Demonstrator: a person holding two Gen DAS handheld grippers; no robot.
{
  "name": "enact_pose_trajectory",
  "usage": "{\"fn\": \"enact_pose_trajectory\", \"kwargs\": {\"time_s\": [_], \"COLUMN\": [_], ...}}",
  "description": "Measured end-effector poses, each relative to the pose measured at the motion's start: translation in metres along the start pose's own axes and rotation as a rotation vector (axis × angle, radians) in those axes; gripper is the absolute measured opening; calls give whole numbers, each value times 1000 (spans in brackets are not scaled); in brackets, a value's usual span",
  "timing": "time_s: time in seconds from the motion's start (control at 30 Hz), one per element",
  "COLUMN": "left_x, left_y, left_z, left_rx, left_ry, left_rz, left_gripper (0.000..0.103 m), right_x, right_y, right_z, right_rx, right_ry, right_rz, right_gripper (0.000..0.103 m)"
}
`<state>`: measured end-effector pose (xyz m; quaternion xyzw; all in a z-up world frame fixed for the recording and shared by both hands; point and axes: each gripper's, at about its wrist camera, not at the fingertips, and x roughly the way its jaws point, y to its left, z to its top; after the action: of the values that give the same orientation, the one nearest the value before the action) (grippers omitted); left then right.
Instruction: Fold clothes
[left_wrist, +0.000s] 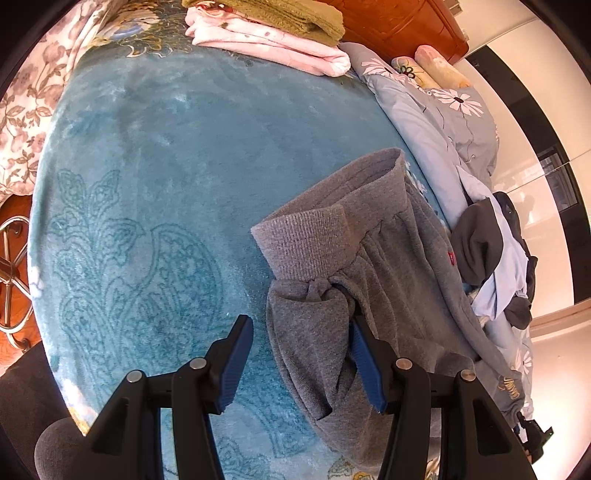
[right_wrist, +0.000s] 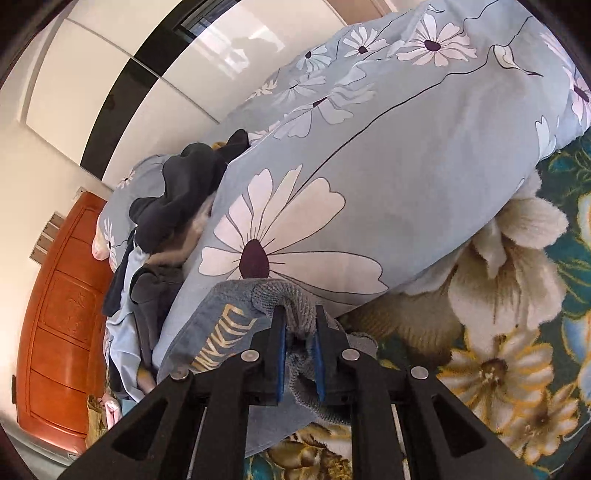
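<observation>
Grey sweatpants (left_wrist: 388, 280) lie on the teal blanket (left_wrist: 166, 166), their ribbed band (left_wrist: 306, 243) folded over towards the left. My left gripper (left_wrist: 300, 321) stands open low over them. Its right finger (left_wrist: 364, 354) is tucked against a grey fold, while its left finger (left_wrist: 236, 354) is clear of the cloth over bare blanket. In the right wrist view my right gripper (right_wrist: 300, 317) is shut on a grey ribbed cuff (right_wrist: 291, 295) of the same garment, beside gold lettering (right_wrist: 221, 332). The cloth bunches between the blue pads.
A folded pink and olive stack (left_wrist: 273, 33) sits at the far end of the bed. A blue-grey flowered duvet (right_wrist: 369, 147) bulges along the side, with a heap of dark and light blue clothes (left_wrist: 491, 258) on it. An orange wooden headboard (right_wrist: 62, 314) stands behind.
</observation>
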<state>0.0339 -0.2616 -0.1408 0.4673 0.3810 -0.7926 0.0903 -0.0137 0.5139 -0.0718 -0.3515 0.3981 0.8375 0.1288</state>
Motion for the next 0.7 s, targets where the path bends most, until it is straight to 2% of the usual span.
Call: {"fn": "enact_pose_trajectory", "kwargs": {"time_s": [0.03,0.1,0.13,0.23,0.27,0.4,0.47,0.53,0.63,0.7], "left_x": [0,-1,-2,0,1,3,2,-1,-10,-16], "left_y": [0,-1,-1,-5,-6,-10,-13,-14,-12,-12], "left_z": [0,-1,-1,-2,-2,-6,-7,-8,-5,-2], "left_rx": [0,2,4,14,14,17,32,39,11,7], "left_ry": [-3,-9,-12,-9,-8,-5,-14,-30,-60,-72], "left_rz": [-3,-13,-20,-38,-45,-59,-49,-43,-74,-93], "left_gripper": [57,56,54,49,46,35,23,14,12,12], "right_x": [-3,-17,-28,-52,-56,-32,-10,13,42,59], "right_y": [2,4,6,15,19,38,48,61,78,85], "right_z": [0,-2,-3,-21,-32,-103,-144,-175,-200,-205], "right_rx": [-14,-41,-56,-141,-171,-253,-273,-278,-243,-199], "right_ry": [-7,-44,-74,-113,-97,133,258,338,381,390], "right_rz": [-8,-33,-48,-59,-30,113,176,234,286,302], "right_gripper": [20,48,51,51,51,51,51,51,51,51]}}
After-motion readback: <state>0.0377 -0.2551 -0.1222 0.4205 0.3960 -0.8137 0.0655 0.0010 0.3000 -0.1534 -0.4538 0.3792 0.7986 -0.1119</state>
